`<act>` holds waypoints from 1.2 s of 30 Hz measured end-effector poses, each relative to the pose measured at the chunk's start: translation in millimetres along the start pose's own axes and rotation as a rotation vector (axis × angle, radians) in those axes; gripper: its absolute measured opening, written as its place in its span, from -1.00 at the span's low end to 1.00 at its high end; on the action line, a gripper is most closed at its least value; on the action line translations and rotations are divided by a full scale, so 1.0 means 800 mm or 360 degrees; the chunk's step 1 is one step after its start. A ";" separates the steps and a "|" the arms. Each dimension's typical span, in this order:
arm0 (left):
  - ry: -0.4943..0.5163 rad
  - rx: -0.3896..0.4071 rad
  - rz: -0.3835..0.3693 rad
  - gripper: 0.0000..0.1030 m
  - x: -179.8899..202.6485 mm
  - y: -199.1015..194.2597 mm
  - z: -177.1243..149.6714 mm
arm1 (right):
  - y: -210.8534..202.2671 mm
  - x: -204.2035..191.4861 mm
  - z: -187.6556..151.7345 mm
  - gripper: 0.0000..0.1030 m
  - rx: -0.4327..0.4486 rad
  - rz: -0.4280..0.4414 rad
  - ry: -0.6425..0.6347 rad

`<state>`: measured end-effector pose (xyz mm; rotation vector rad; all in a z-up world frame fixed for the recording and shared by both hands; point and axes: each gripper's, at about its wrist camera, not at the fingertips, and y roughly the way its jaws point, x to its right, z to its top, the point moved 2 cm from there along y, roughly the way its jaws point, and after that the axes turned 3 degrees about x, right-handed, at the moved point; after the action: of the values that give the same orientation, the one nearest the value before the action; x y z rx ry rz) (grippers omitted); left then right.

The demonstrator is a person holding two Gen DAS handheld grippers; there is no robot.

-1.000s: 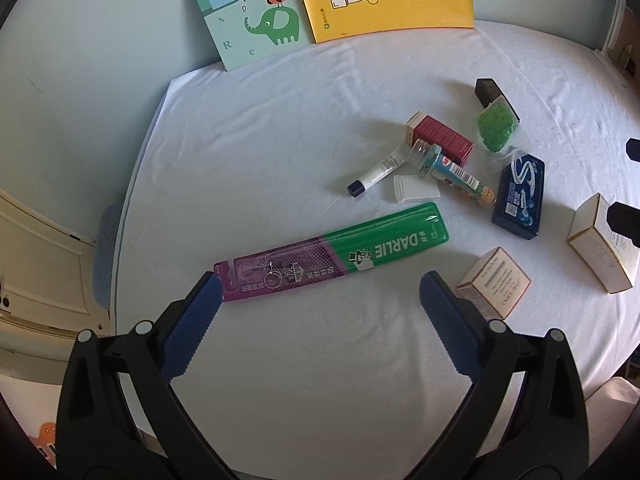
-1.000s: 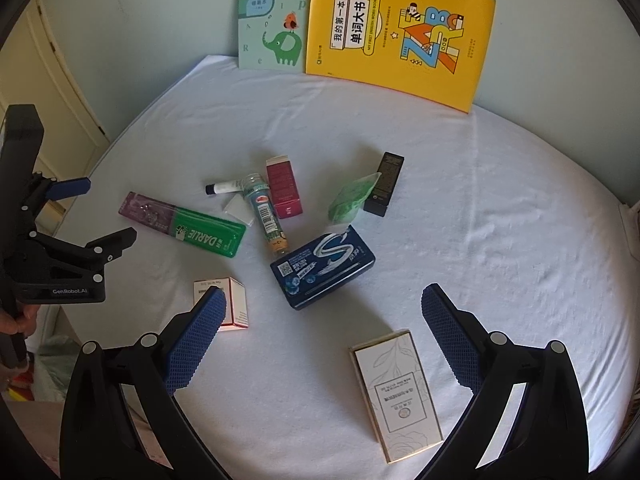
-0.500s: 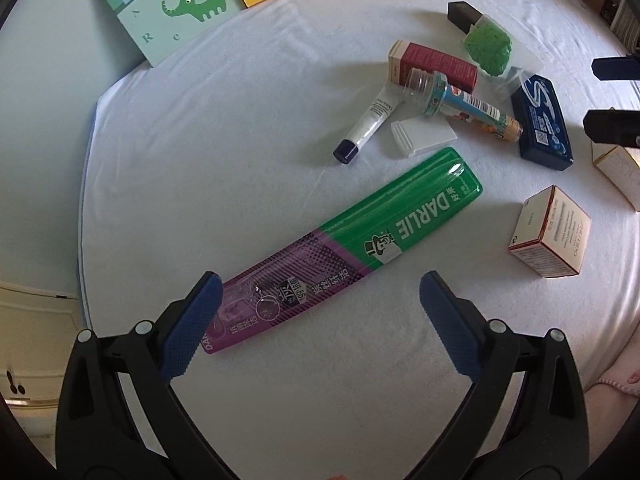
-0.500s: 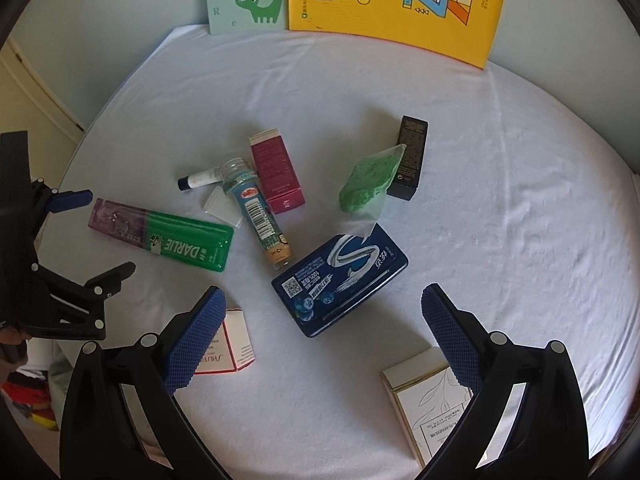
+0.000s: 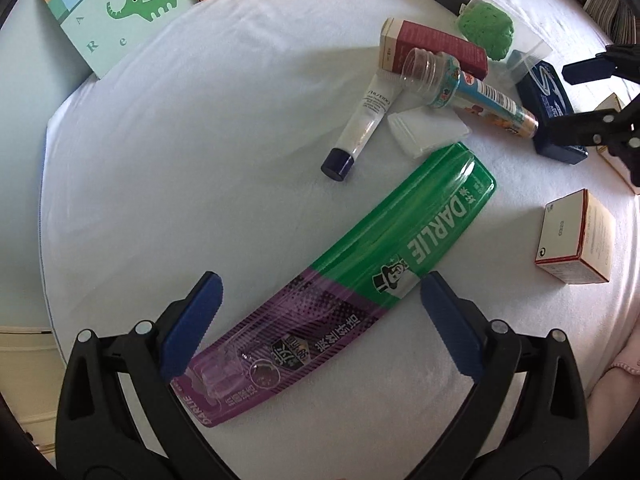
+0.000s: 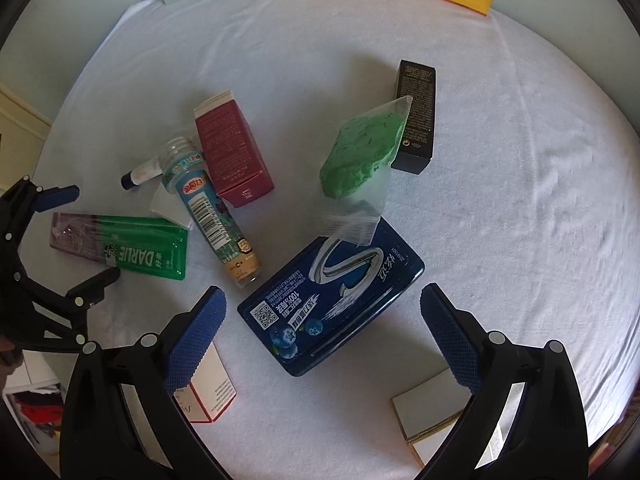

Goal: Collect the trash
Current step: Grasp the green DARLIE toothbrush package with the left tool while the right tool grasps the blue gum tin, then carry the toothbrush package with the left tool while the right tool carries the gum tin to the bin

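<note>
The left gripper (image 5: 318, 290) is spread wide, its blue pads on either side of the toothbrush pack (image 5: 344, 292), which lies flat on the white cloth (image 5: 180, 152); contact cannot be told. Past the pack, a white tube (image 5: 360, 128), a folded white wrapper (image 5: 428, 132), a clear bottle (image 5: 464, 88) and a maroon box (image 5: 432, 46) are clustered. A small white box (image 5: 576, 236) is seen to the right, well apart from the pack. An elephant book (image 5: 116, 8) is propped at the far edge.

The right gripper (image 6: 322, 306) is also held wide apart, with nothing between its pads; the blue gum box (image 6: 332, 300) lies just ahead of them. Only in the right wrist view is the gum box shown whole, with a bag of green stuff (image 6: 360, 156) overlapping its far end and a black box (image 6: 416, 116). A cream box (image 6: 428, 412) is seen near the right pad only here. The purple end of the pack is shown clearly only by the left wrist view.
</note>
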<state>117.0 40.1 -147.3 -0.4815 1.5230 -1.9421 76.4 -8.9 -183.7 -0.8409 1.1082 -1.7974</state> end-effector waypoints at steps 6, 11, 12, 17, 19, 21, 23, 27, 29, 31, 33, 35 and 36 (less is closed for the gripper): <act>-0.0028 0.0046 -0.0141 0.89 -0.021 0.010 0.003 | 0.018 -0.005 0.001 0.66 -0.0061 -0.0029 0.0009; 0.0069 0.0101 -0.0182 0.48 -0.010 -0.003 -0.002 | 0.015 0.007 -0.003 0.28 -0.0052 -0.0047 0.0006; 0.0097 0.0112 -0.0192 0.40 -0.005 -0.006 -0.003 | 0.014 0.011 -0.003 0.24 -0.0056 -0.0039 0.0018; 0.0199 0.0118 -0.0236 -0.01 -0.002 -0.011 0.001 | 0.012 0.026 -0.002 0.15 -0.0050 -0.0026 0.0042; 0.0197 0.0111 -0.0248 -0.13 -0.007 -0.012 0.003 | 0.009 0.028 -0.002 0.14 -0.0036 -0.0019 0.0051; 0.0151 0.0095 -0.0284 -0.18 -0.015 -0.014 0.005 | 0.004 0.028 -0.002 0.14 -0.0014 -0.0009 0.0063; 0.0119 0.0078 -0.0309 -0.20 -0.022 -0.013 0.011 | -0.004 0.026 0.000 0.12 0.0000 -0.0002 0.0068; 0.0114 0.0124 -0.0301 -0.21 -0.020 -0.024 0.015 | -0.023 0.041 -0.016 0.09 0.0030 0.0012 0.0073; 0.0101 0.0136 -0.0324 -0.21 -0.015 -0.041 0.006 | -0.030 0.043 -0.017 0.07 0.0050 0.0031 0.0076; 0.0093 0.0161 -0.0311 -0.21 -0.014 -0.052 0.005 | -0.038 0.044 -0.019 0.07 0.0059 0.0035 0.0059; 0.0062 0.0175 -0.0303 -0.21 -0.020 -0.063 -0.002 | -0.043 0.045 -0.022 0.06 0.0069 0.0036 0.0040; 0.0015 0.0187 -0.0292 -0.22 -0.014 -0.066 -0.005 | -0.052 0.043 -0.025 0.06 0.0080 0.0036 0.0029; -0.0012 0.0191 -0.0286 -0.22 -0.011 -0.073 -0.013 | -0.054 0.041 -0.026 0.06 0.0089 0.0037 0.0025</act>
<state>103.1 62.1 -93.0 -0.5893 1.3895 -2.1518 31.7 -20.2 -147.9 -0.7786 1.0688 -1.8102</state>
